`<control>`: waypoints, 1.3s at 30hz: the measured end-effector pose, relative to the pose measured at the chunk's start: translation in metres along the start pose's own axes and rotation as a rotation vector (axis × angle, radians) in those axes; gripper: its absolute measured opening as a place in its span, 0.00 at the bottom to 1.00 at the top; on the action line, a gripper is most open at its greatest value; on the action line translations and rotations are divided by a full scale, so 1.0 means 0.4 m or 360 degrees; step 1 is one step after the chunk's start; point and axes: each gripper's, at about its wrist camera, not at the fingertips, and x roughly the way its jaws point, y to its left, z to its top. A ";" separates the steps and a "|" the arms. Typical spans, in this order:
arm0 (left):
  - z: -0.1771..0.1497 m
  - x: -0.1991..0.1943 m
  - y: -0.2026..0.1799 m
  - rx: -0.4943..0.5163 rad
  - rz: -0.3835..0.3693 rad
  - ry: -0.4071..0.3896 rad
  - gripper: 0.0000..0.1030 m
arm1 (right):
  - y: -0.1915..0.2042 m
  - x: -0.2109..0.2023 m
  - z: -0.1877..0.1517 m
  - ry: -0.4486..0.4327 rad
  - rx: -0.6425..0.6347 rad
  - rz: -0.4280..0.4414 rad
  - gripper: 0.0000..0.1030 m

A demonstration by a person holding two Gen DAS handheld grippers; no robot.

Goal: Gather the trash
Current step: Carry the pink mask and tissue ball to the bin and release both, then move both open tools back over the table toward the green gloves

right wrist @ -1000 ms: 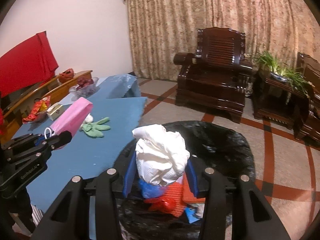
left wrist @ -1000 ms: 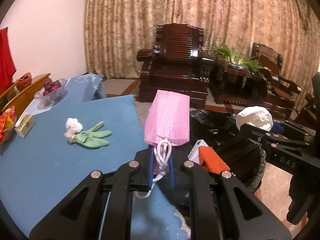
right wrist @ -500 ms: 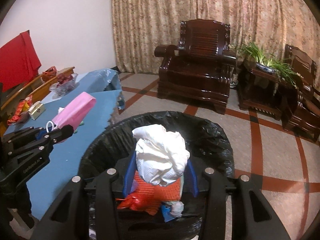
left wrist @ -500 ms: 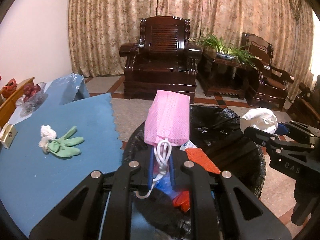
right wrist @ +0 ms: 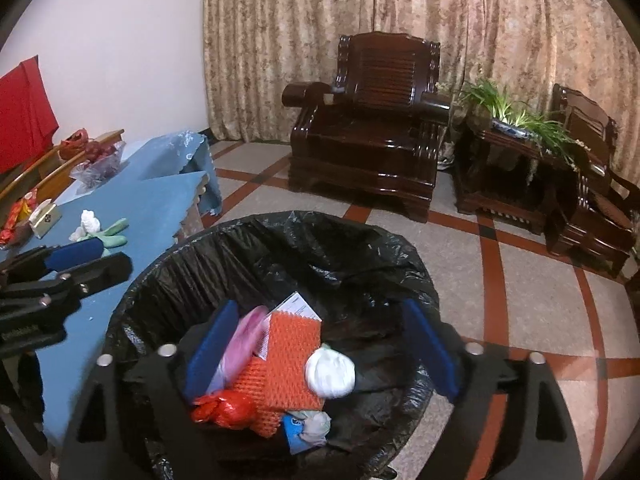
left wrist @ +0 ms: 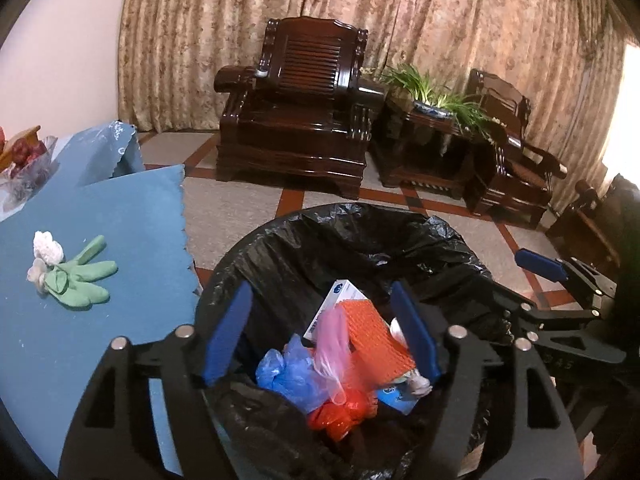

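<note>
I hold both grippers over the bin (left wrist: pixel 400 232), which stands just off the table's (left wrist: pixel 132 208) right edge and is lined with a black bag. My left gripper (left wrist: pixel 320 332) is spread wide, its blue pads (left wrist: pixel 226 332) well apart with nothing between them; below it a pink mask (left wrist: pixel 334 344) lies blurred among the trash. My right gripper (right wrist: pixel 320 348) is spread just as wide and holds nothing; a white wad (right wrist: pixel 330 374) sits on the heap below it, on an orange mesh sheet (right wrist: pixel 288 368). Around these in the bin lie a red bag (right wrist: pixel 224 408), a blue glove (left wrist: pixel 288 372) and a white carton (left wrist: pixel 332 304) standing on end. On the table, near the right edge, a green glove (left wrist: pixel 82 280) lies flat with a small white tissue (left wrist: pixel 48 246) touching its cuff end. Toward the table's far left corner sit a small box (right wrist: pixel 46 218) and a bowl of fruit (right wrist: pixel 98 162). Beyond the bin stand a dark armchair (right wrist: pixel 372 128) and a plant (right wrist: pixel 516 116).
</note>
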 end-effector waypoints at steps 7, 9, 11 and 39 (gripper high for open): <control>-0.001 -0.100 0.063 -0.0019 0.0147 -0.0103 0.87 | 0.026 -0.037 0.004 -0.0046 0.0003 0.0052 0.94; -0.008 -0.138 0.096 -0.0024 0.0210 -0.0127 0.88 | 0.051 -0.046 0.006 -0.0055 0.0000 0.0093 0.94; -0.013 -0.172 0.124 -0.0035 0.0267 -0.0146 0.88 | 0.082 -0.050 0.010 -0.0059 -0.0015 0.0135 0.94; -0.119 -0.395 0.621 -0.0391 0.0895 -0.0173 0.88 | 0.625 0.132 0.116 -0.0032 -0.0321 0.0540 0.94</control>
